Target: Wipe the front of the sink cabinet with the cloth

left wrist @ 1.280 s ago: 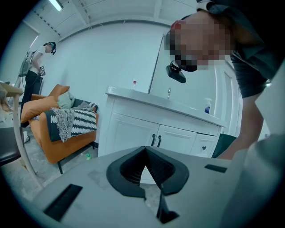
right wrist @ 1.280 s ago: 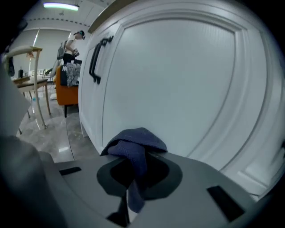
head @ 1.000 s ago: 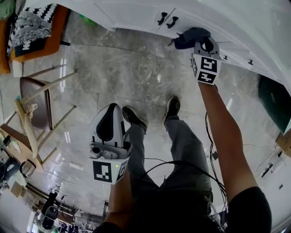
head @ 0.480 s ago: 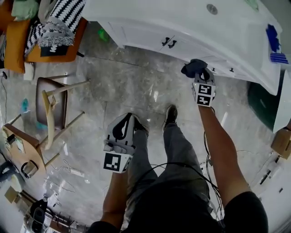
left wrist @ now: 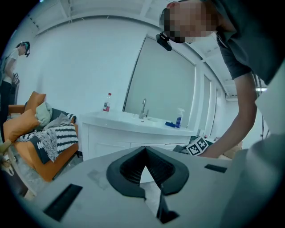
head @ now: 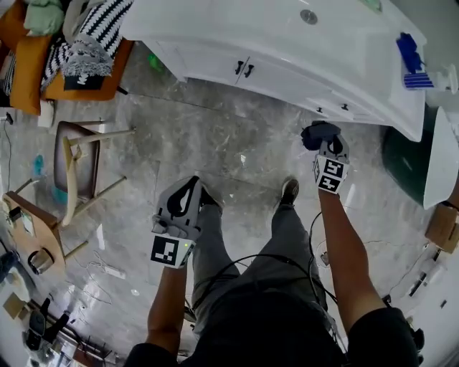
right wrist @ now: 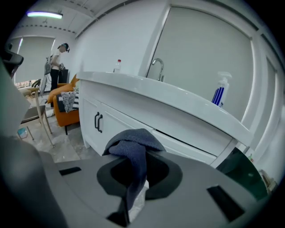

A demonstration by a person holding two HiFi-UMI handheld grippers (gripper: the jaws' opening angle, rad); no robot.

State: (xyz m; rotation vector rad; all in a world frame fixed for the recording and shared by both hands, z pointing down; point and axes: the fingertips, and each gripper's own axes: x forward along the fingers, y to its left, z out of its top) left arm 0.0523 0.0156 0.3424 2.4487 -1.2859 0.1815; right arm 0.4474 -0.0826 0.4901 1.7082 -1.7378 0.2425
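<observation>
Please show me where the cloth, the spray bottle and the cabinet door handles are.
cloth [right wrist: 133, 144], right gripper view, on the bunched fold at its top.
spray bottle [right wrist: 218, 95], right gripper view, on its blue body.
door handles [head: 239, 68], head view, on one dark handle of the pair.

Glossy grey marbled floor [head: 215, 143] spreads underfoot. At the far left an orange sofa [head: 25, 68] carries a black-and-white striped throw [head: 107, 21]. Nearer on the left stands a wooden chair [head: 75, 168], with loose cables [head: 107, 269] near it. The walls [left wrist: 75, 67] are white, and a ceiling strip light [right wrist: 43, 15] glows.
</observation>
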